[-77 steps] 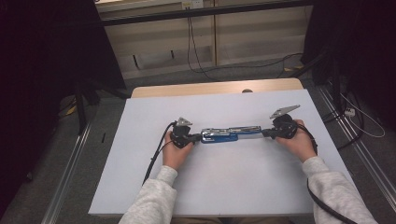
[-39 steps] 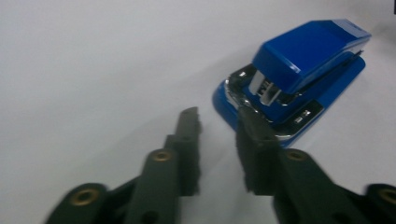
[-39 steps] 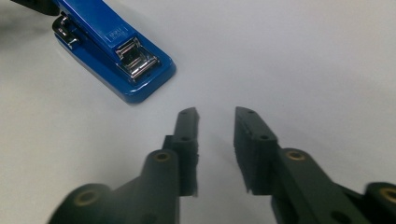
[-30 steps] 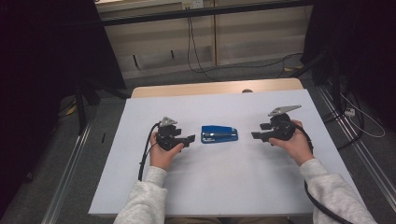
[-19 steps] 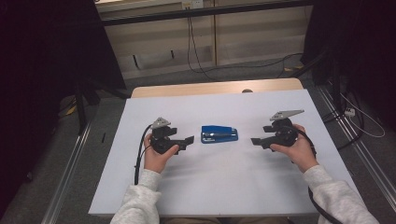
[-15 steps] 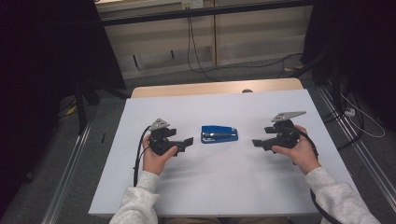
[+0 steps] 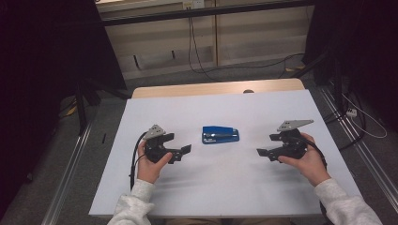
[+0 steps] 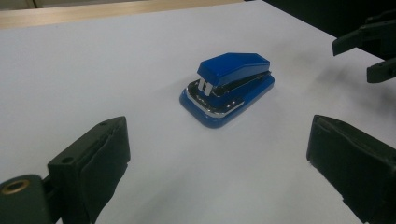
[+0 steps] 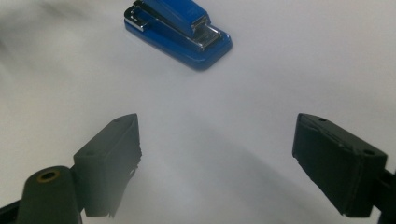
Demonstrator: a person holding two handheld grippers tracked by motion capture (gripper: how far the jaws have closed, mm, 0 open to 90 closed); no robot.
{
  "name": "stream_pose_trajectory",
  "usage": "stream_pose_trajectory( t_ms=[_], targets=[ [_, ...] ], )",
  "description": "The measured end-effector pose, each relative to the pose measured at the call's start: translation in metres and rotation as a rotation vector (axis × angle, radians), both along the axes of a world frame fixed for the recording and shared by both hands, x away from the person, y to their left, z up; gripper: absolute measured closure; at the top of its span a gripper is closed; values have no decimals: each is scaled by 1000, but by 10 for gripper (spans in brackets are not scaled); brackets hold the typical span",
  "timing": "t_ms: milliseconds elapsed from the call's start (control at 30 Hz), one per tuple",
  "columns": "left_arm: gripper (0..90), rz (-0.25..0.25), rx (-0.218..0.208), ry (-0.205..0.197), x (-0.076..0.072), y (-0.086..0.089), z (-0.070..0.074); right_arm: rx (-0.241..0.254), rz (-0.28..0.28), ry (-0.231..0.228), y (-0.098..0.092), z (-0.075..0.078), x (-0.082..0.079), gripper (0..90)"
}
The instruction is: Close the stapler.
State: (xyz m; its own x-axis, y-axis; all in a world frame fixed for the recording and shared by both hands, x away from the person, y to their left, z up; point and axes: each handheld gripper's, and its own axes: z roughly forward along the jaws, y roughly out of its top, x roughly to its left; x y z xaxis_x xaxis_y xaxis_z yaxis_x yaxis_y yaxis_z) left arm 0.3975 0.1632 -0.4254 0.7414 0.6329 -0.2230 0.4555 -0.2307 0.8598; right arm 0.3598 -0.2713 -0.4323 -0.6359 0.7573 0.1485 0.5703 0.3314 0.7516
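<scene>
- White sheeting covers the tabletop (image 7: 220, 187); a strip of bare wood shows along its far edge, and beyond it we see a grey floor with dark cables and pale wall panels.
- We find the blue stapler (image 7: 220, 134) lying flat near the middle of the tabletop, a little toward the far edge, with its long side running parallel to that edge.
- We see the stapler's blue top closed over a bright metal magazine on a blue base. We can read no brand, label or writing on it in any view.
- We hold the left gripper (image 7: 184, 150) over the left half of the tabletop, pointed at the stapler and clear of it. Its jaws have just been opening and now stand wide apart, with only white surface between them in the left gripper view.
- We hold the right gripper (image 7: 261, 152) over the right half, near the right edge, facing the stapler and well apart from it. Its jaws have likewise just been opening and stand wide apart with nothing between them.
- We note the stapler rests between the two grippers, touched by neither.
</scene>
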Motion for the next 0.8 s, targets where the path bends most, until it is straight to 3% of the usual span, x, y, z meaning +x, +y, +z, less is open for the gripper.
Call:
stream_pose_trajectory(
  t_ms=[467,800],
  targets=[
    [51,9,-1,-28,-14,19,2,18,5,1,-6,1,-22,133],
    [51,20,29,-43,-24,31,3,2,22,4,-5,-1,-38,127]
  ],
)
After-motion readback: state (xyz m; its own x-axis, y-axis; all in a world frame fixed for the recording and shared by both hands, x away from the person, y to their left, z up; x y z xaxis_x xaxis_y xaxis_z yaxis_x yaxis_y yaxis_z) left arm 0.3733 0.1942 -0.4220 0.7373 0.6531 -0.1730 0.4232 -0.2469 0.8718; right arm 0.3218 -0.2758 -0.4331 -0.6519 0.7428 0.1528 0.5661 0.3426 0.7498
